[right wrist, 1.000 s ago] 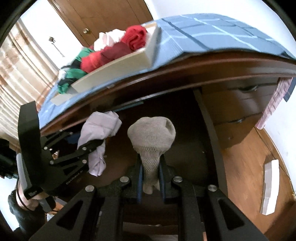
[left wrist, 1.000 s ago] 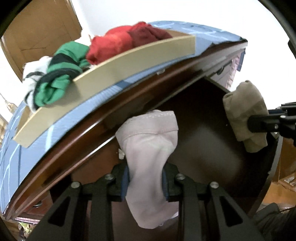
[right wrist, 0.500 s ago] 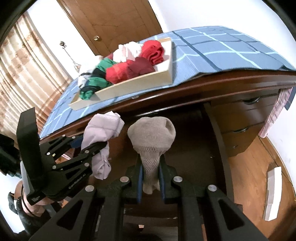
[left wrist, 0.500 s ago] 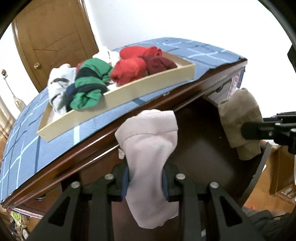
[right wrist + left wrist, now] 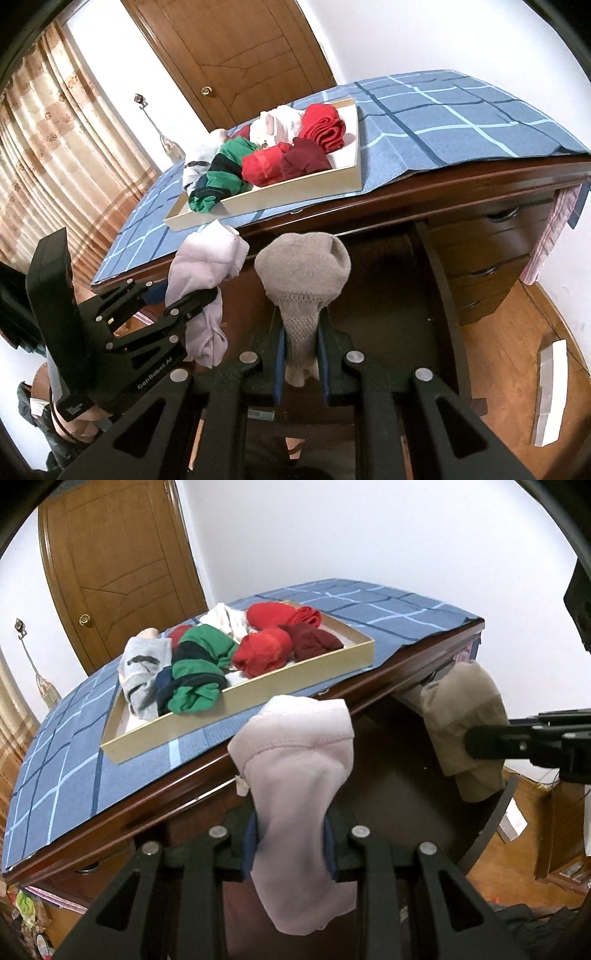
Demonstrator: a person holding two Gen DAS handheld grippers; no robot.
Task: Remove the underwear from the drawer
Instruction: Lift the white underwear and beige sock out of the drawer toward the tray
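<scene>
Pale pink underwear (image 5: 295,775) pinched between jaws of left gripper (image 5: 290,843), bunched top above pads, tail hanging below. Beige underwear (image 5: 304,273) clamped tight in right gripper (image 5: 299,363), jaws nearly pressed together on its ribbed band. Both pieces held in air over open drawer (image 5: 380,295), dark inside, contents hard to make out. Beyond, blue checked cloth (image 5: 59,771) on dresser top, carrying cardboard tray (image 5: 236,709) of rolled red, green, white garments. Wooden door (image 5: 110,572) at far wall.
</scene>
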